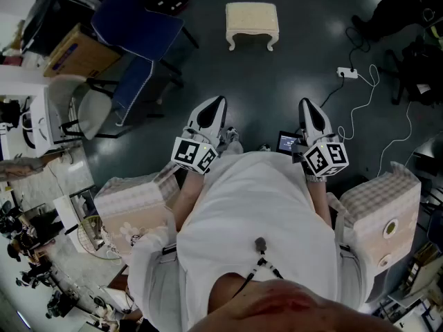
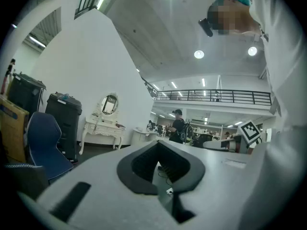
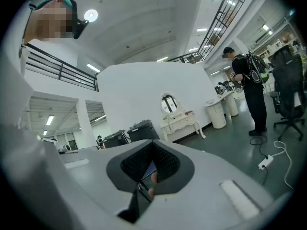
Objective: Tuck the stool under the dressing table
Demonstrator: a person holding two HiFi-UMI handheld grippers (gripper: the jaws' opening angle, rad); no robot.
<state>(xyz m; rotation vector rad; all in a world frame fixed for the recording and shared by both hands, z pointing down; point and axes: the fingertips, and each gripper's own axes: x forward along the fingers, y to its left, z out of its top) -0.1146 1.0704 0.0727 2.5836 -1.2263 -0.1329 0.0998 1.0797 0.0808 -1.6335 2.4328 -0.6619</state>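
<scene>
While the stool (image 1: 252,23) stands on the floor (image 1: 291,68) well ahead, the left gripper (image 1: 216,106) and the right gripper (image 1: 309,109) both have jaws together, holding nothing.

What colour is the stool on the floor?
The stool is cream all over; the head view shows it best.

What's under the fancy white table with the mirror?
Under the dressing table only floor and wall show between its legs. The stool stands elsewhere, on the floor. Nothing covers that gap.

The stool (image 1: 252,23) is cream, the chair (image 1: 135,30) blue, the floor (image 1: 277,92) dark.
</scene>
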